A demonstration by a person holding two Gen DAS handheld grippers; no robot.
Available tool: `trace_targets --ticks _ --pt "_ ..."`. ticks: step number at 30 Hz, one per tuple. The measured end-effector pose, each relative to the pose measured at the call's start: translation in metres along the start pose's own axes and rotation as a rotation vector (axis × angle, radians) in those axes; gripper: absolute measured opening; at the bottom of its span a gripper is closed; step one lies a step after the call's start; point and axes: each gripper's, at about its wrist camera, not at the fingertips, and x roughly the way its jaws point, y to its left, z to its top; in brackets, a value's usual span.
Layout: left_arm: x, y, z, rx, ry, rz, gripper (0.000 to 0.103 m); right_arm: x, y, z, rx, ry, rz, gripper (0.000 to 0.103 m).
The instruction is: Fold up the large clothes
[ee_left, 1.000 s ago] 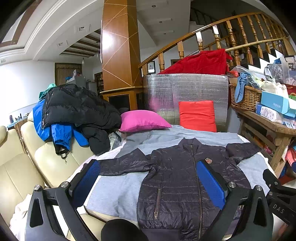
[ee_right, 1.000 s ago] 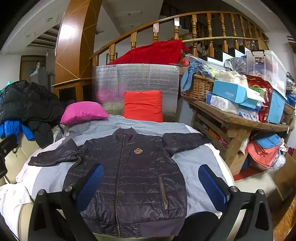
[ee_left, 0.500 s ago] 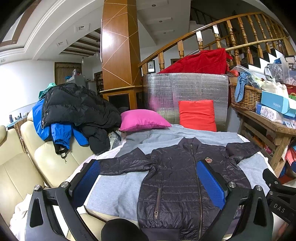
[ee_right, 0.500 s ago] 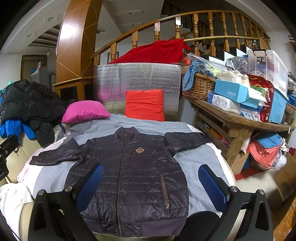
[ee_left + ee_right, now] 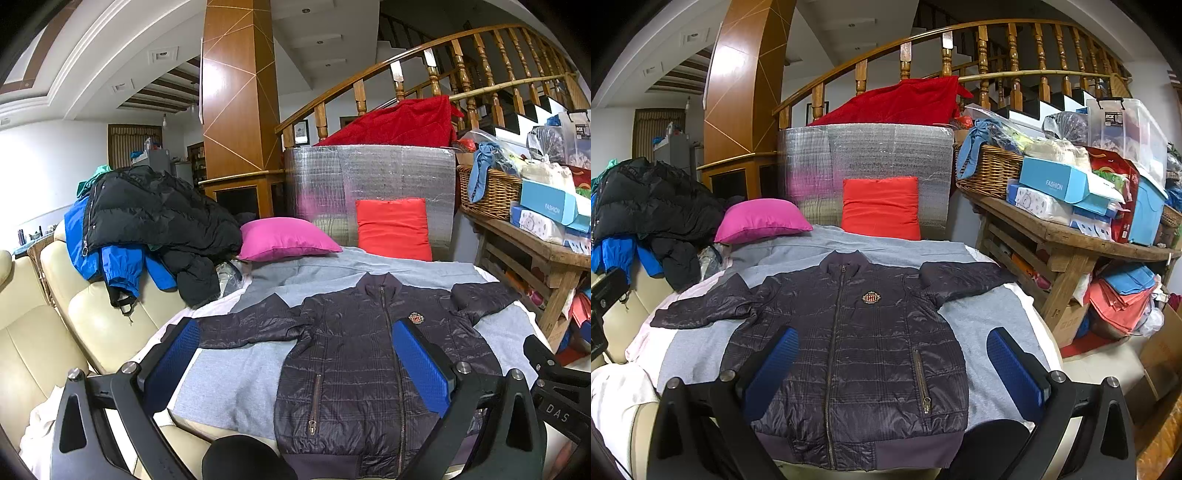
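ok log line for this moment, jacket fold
stage: pre-fold | quilted jacket: flat, zipped, sleeves spread on grey sheet | left gripper: open, empty | right gripper: open, empty

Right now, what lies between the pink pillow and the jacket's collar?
Only grey cloth covering the surface, between the pink pillow and the dark jacket; the right wrist view shows it best.

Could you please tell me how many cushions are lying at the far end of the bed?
2. A magenta cushion lies flat at the far left, beside the piled coats. A red cushion leans upright against the silver foil panel, right of centre. Others may be hidden under the pile.
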Motion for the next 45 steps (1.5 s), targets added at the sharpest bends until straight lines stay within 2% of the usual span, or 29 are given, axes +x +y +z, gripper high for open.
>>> trace_targets --ticks 24,33,36,39,42,45 --pt "0.015 0.000 -0.004 0.001 0.033 0.000 0.103 0.013 -0.001 -0.001 -0.008 0.024 -0.009 0.103" --pt "0.035 -0.008 -0.005 0.012 0.057 -0.007 0.103 0.034 -0.003 0.001 -0.013 0.051 -0.024 0.103" --pt "0.058 -0.014 -0.005 0.016 0.095 -0.038 0.103 0.053 -0.009 0.003 -0.011 0.069 -0.029 0.103" --pt "0.098 -0.024 -0.007 0.024 0.186 -0.096 0.103 0.083 -0.027 0.006 0.012 0.092 -0.019 0.103" --pt "0.146 -0.038 -0.013 0.026 0.293 -0.166 0.103 0.132 -0.063 0.009 0.070 0.125 0.008 0.103" --pt "0.207 -0.058 -0.022 0.022 0.405 -0.194 0.103 0.191 -0.105 0.010 0.162 0.186 0.062 0.103"
